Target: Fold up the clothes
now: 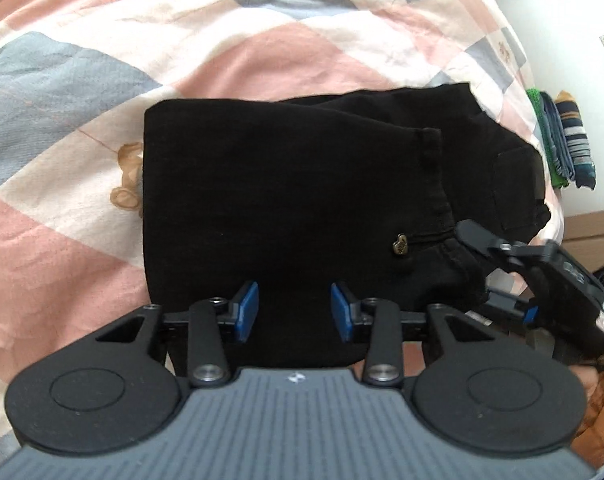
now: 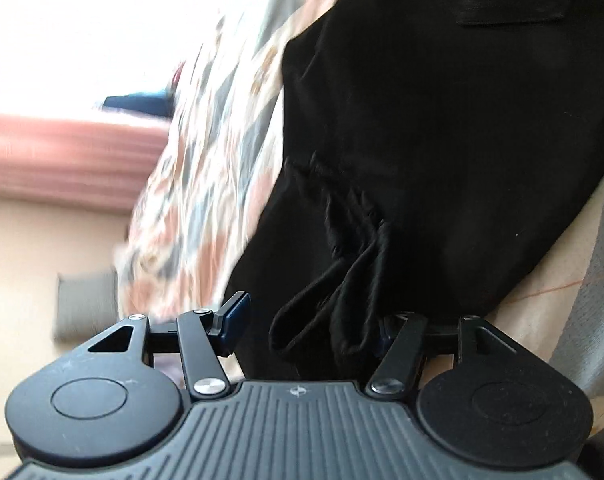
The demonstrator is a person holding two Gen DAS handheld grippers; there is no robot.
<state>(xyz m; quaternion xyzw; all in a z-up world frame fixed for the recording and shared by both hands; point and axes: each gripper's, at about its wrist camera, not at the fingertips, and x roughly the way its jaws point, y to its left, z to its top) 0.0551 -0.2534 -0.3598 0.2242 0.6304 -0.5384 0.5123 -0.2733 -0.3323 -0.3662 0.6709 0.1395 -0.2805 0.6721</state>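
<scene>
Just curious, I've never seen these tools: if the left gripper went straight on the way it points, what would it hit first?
Most likely the black trousers: the open left gripper points straight over them on the quilt.

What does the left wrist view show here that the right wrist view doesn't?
Only the left wrist view shows the whole folded black garment lying on the quilt, its small brass charm, a stack of striped folded clothes at the bed's edge, and the right gripper at the garment's right side. Only the right wrist view shows a bunched fold of the fabric up close between the open jaws, and a blurred pink band. Both show the black garment, the patchwork quilt and open jaws.
</scene>
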